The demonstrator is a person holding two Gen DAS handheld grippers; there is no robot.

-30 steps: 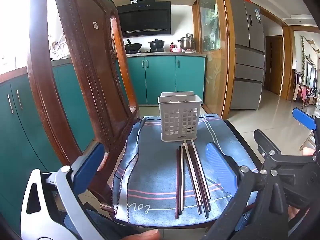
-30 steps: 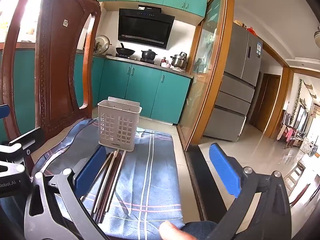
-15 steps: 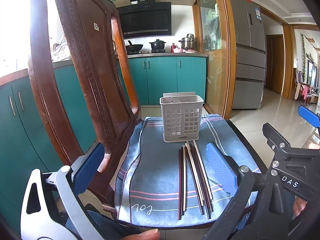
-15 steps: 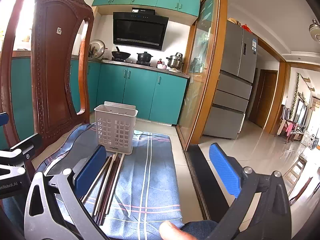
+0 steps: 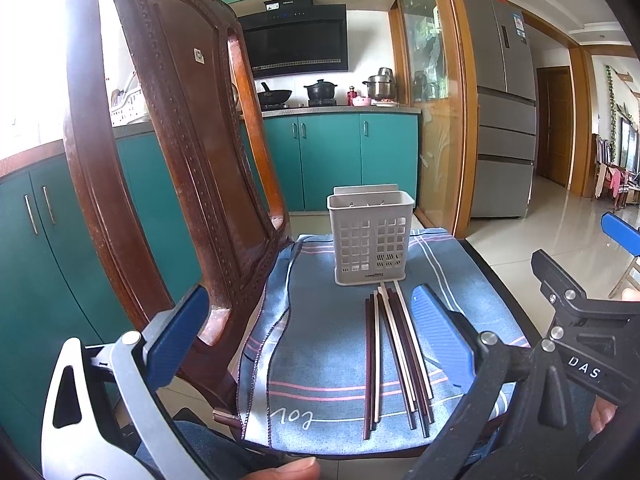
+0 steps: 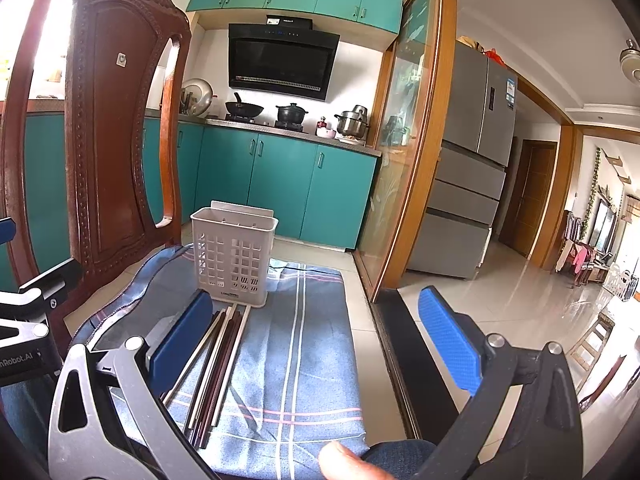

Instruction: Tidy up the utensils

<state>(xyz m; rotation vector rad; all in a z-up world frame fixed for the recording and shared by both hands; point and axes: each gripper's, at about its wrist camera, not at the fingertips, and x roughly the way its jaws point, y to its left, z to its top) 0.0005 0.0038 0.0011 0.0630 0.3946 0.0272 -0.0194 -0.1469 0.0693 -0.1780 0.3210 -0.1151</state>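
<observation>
Left wrist view shows dark and pale wooden chopsticks (image 5: pixel 394 356) bundled at 6 o'clock of the white perforated plastic holder (image 5: pixel 370 236), both grippers (image 5: pixel 308 340) (image 6: pixel 316 340) spread empty, so pinching one risks scattering its touching neighbours

A matt perforated plastic basket (image 5: pixel 370 236) stands on woven cloth (image 5: pixel 320 364) beside glossy carved wood chair (image 5: pixel 168 160).

blue-padded left claw (image 5: pixel 310 338), black-and-silver frame
</observation>
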